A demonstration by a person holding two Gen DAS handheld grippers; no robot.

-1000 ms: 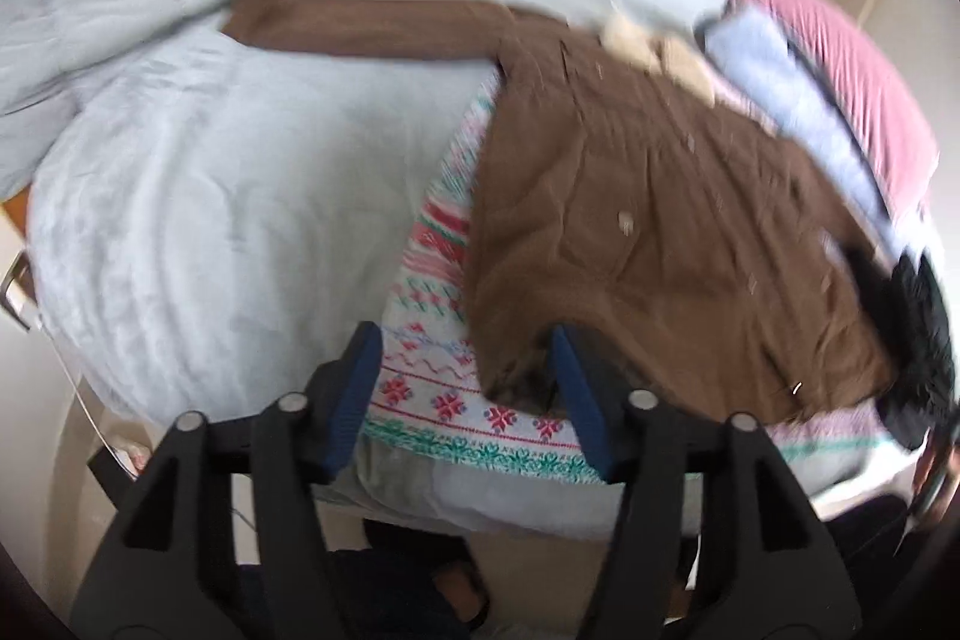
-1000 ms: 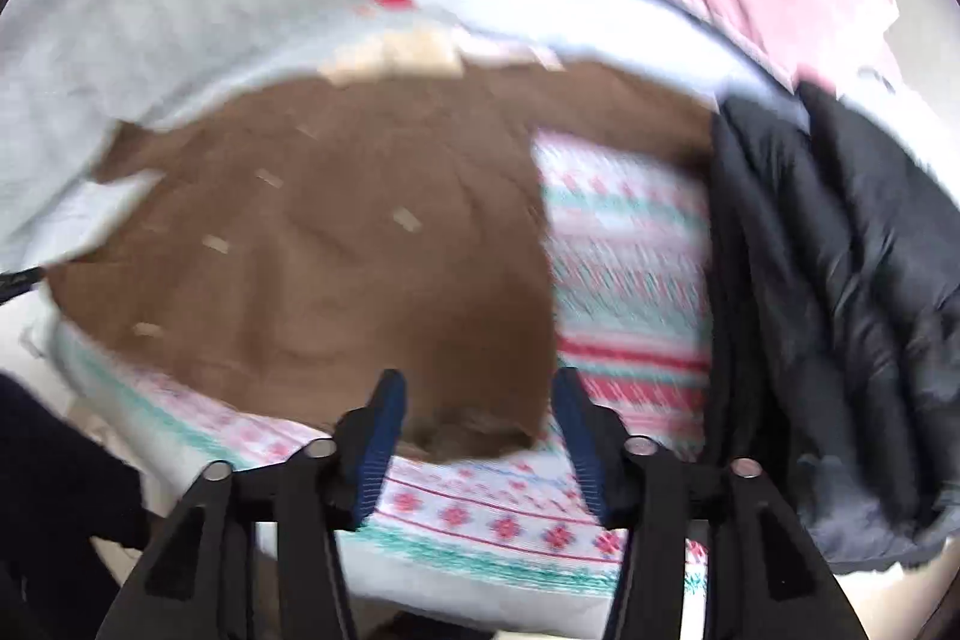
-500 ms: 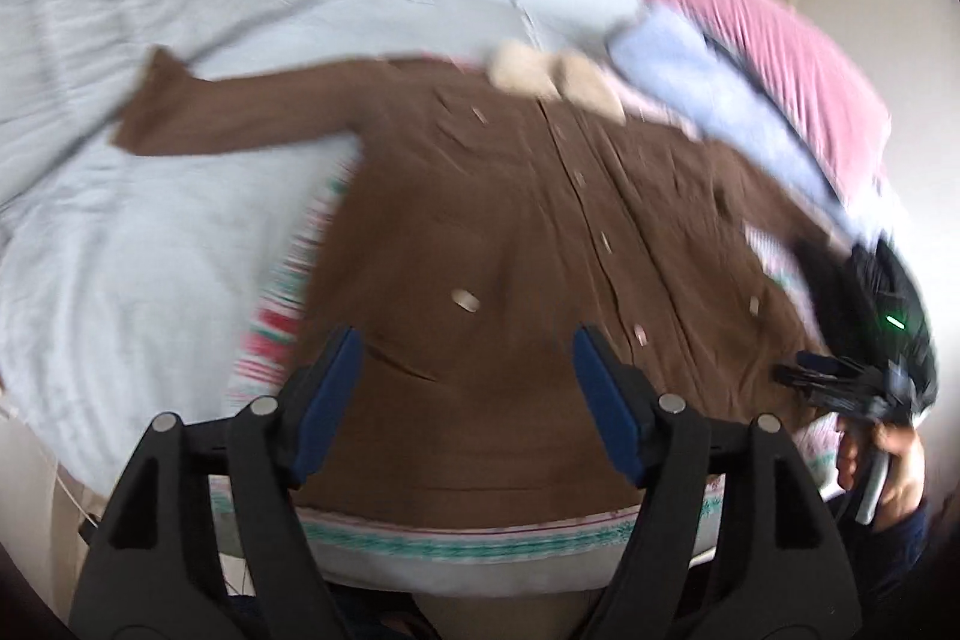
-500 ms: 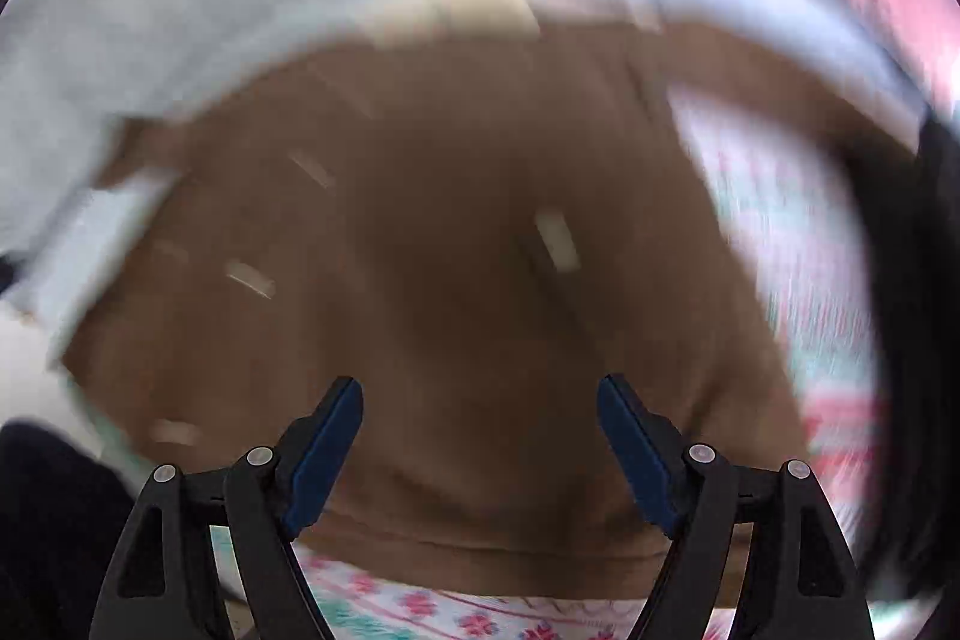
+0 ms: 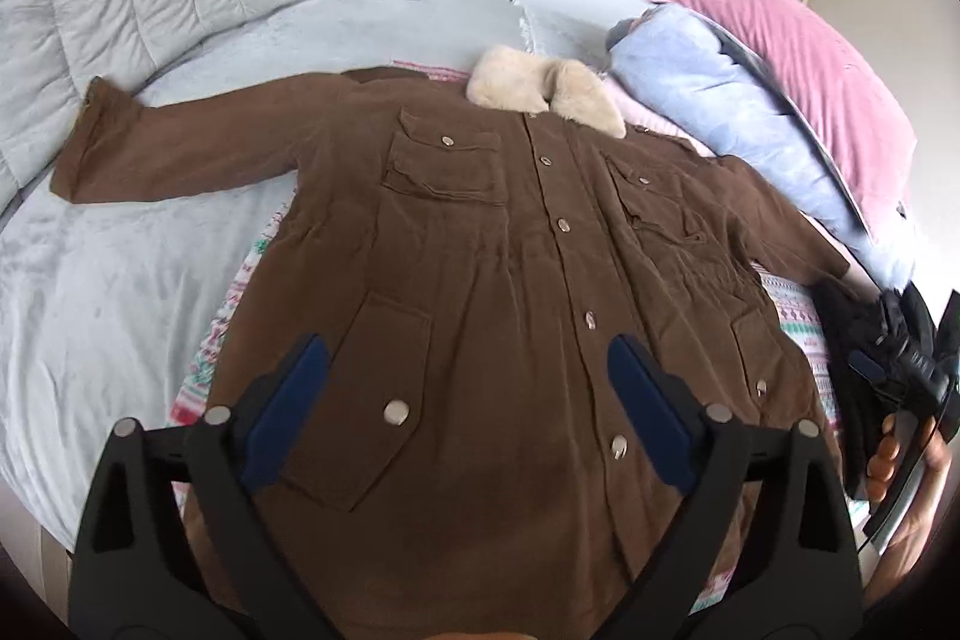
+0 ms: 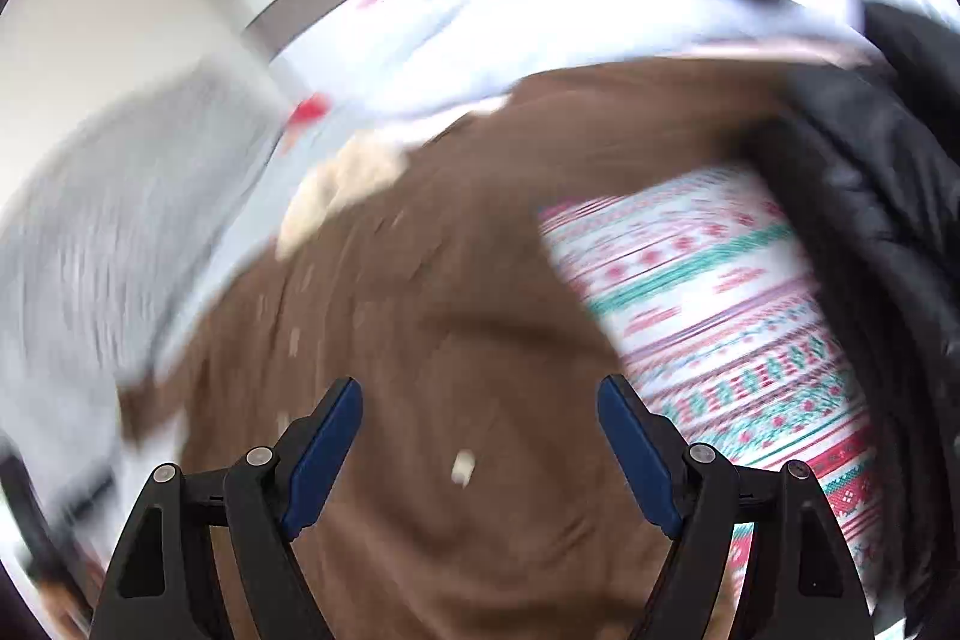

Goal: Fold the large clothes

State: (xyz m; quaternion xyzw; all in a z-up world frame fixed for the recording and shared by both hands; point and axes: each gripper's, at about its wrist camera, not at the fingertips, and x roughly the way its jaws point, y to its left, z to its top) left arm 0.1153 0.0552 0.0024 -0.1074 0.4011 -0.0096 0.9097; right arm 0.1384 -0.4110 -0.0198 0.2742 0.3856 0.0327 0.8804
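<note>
Only left view shows coat sleeve (right's blurred).

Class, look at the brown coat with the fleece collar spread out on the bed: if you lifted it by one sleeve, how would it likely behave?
The brown coat would probably drape and sag: its cloth already shows soft creases. It looks thick, with a fleece collar and flapped pockets, so it is likely heavyish. The long sleeve would likely trail.

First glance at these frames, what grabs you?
The brown coat, spread front-up across the bed with buttons fastened and a cream fur collar at its far end. Right of it a pink and pale-blue bedding heap. The patterned red-and-green blanket peeks out beneath, with a black jacket at its right edge.
</note>
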